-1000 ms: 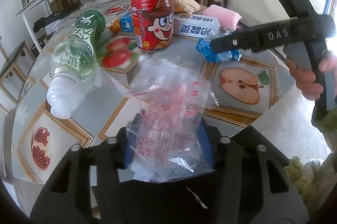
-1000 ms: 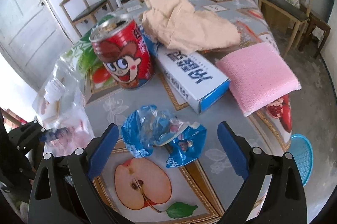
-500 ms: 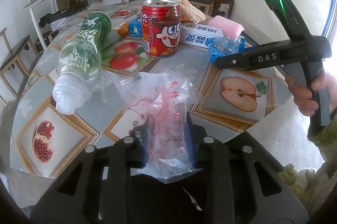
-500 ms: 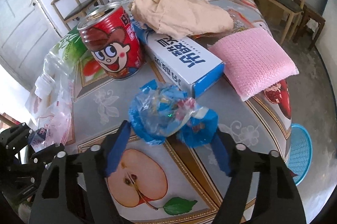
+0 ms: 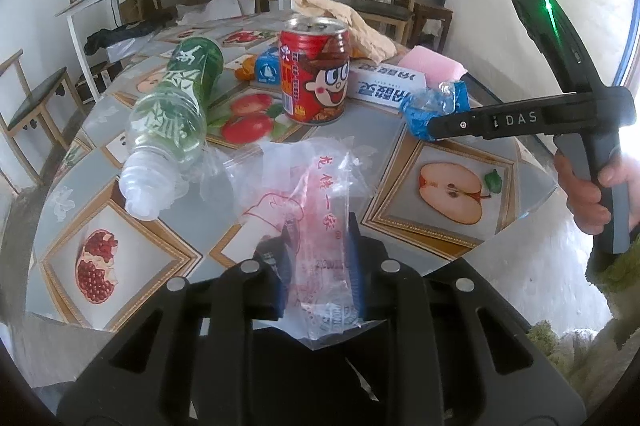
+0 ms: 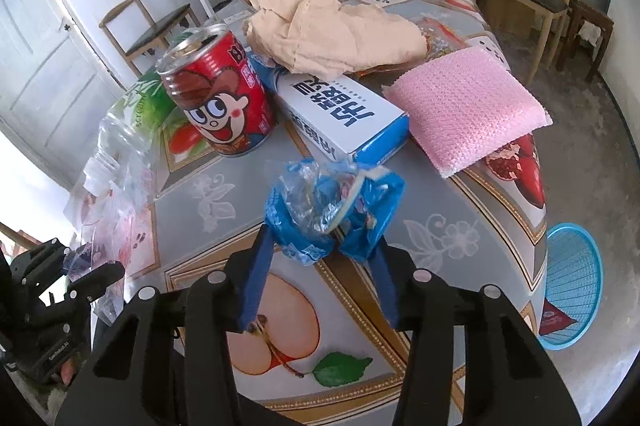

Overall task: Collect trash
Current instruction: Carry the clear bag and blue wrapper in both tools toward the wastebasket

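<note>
**Both grippers closing on wrappers at the table's near edge**

The clear plastic bag with red print point(image 5: 320, 214) sits between the blue fingers point(image 5: 356, 262) of the left gripper point(image 5: 318, 266), which are narrowing onto it and already squeeze its lower part; its upper part stands loose above the table point(image 5: 404, 146); the crumpled blue wrapper point(image 6: 328, 210) lies on the table between the fingers point(image 6: 256, 278) of the right gripper point(image 6: 320, 266), which are closing and press its sides, though whether it has left the surface is hard to judge; a hand point(image 5: 592, 194) grips that tool's handle; just behind the wrapper are a blue-and-white carton point(image 6: 340, 114) and an open red cartoon can point(image 6: 220, 94), upright; a clear bottle with a green label point(image 5: 176, 114) lies on its side beside the bag; a beige cloth point(image 6: 328, 26) rests on the carton's far end, with a pink sponge point(image 6: 460, 106) alongside; a blue basket point(image 6: 572, 282) sits on the floor.
</note>
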Motion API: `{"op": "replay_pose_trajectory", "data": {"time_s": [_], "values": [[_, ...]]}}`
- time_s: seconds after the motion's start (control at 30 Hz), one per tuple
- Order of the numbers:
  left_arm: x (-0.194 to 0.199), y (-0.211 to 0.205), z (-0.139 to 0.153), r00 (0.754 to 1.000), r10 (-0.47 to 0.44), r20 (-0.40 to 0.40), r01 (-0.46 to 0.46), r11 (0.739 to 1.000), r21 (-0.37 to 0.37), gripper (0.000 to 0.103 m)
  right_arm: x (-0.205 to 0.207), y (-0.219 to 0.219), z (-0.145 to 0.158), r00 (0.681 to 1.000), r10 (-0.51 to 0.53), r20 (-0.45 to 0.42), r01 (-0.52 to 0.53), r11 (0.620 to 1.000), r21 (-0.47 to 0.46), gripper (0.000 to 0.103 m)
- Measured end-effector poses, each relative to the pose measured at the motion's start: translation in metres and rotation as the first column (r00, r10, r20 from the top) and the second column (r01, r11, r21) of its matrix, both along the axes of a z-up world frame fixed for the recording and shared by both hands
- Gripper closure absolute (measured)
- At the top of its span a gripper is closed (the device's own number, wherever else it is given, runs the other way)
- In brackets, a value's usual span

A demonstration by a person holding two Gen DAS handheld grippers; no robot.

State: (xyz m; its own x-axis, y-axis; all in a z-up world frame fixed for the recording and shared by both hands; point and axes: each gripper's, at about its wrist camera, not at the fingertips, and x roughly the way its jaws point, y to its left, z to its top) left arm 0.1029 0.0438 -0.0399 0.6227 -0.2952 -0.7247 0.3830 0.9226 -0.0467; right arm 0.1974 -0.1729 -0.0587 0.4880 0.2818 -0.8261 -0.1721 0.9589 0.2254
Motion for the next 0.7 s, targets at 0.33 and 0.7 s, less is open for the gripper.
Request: {"op": "replay_pose_trajectory", "data": {"time_s": [0.33,0.7], "values": [[-0.012,-0.005,0.017,0.999,0.007,0.044,-0.007,1.000,0.004,0.081,-0.017,-0.008,0.016,0.998,0.004,0.060,-0.006,0.999,0.036,0.057],[-0.021,-0.016,0.022,0.999,-0.010,0.054,0.010,1.000,0.011,0.081,-0.028,-0.020,0.007,0.999,-0.023,0.043,0.018,0.995,0.101,0.062]]}}
